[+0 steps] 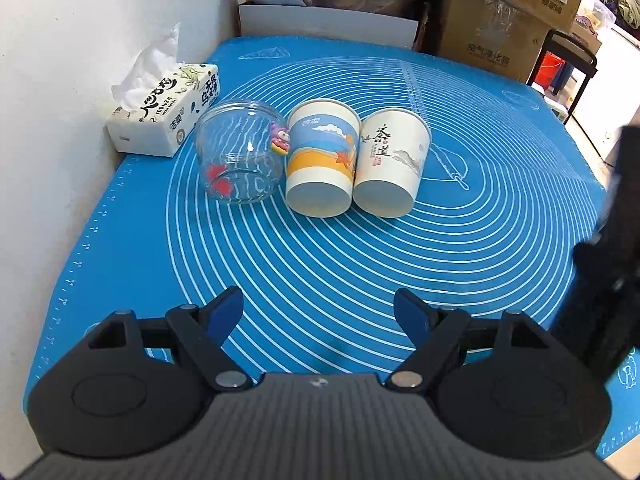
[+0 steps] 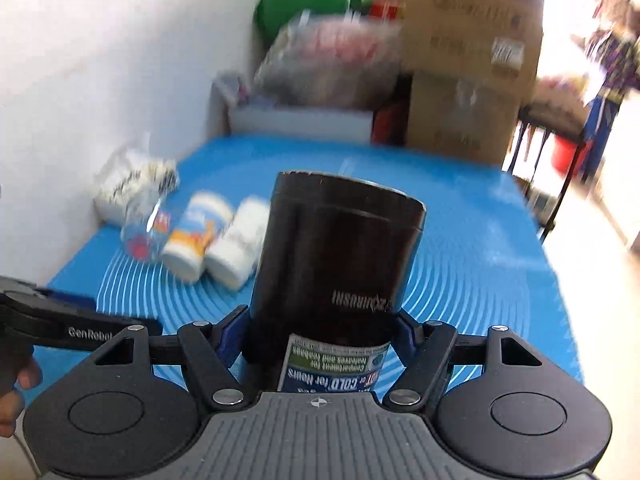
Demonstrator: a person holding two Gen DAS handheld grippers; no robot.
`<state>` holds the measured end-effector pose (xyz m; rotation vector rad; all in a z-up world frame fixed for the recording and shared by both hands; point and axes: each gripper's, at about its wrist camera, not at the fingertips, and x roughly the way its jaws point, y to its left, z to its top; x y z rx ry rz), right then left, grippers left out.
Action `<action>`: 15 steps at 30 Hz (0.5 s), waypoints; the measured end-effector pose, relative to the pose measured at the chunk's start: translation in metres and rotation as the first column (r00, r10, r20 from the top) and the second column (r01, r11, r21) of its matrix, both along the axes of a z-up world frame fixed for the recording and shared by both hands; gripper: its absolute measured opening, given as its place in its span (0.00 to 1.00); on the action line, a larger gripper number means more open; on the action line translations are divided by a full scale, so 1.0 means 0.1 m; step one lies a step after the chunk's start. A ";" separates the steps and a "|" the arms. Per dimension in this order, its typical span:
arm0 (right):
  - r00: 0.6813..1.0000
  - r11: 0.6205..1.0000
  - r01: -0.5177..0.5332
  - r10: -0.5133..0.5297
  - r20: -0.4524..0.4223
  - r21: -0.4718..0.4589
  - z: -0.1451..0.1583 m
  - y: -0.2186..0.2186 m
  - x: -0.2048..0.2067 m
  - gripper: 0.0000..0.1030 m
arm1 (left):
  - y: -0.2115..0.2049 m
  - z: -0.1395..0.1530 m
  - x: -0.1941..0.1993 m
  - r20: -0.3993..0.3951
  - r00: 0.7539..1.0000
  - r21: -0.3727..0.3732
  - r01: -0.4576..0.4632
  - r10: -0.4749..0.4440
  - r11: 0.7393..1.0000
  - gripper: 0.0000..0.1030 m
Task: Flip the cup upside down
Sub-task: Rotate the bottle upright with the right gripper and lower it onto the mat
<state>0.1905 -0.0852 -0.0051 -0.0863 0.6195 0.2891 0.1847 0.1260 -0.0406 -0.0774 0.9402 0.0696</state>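
Note:
My right gripper [image 2: 320, 320] is shut on a dark brown insulated cup [image 2: 336, 256] and holds it above the blue mat [image 2: 480, 264]; its printing reads inverted, so it is upside down in the view. My left gripper [image 1: 318, 310] is open and empty, low over the mat's [image 1: 320, 264] near side. Three cups stand upside down in a row on the mat: a clear glass [image 1: 238, 152], a blue-and-orange paper cup [image 1: 320, 160] and a white paper cup [image 1: 390, 164]. They also show, blurred, in the right wrist view [image 2: 200, 236].
A tissue pack [image 1: 164, 110] lies by the white wall at the mat's far left. Cardboard boxes [image 1: 492, 28] and bags are stacked behind the mat. A dark shape [image 1: 612, 248], probably the right gripper, sits at the right edge. The left gripper's arm [image 2: 60, 324] shows at lower left.

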 end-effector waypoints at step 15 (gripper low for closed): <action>0.988 0.998 0.050 -0.046 0.150 -0.025 -0.06 -0.10 0.24 0.64 | -0.11 -0.04 0.00 0.008 1.000 0.001 0.018 -0.018 1.000 0.80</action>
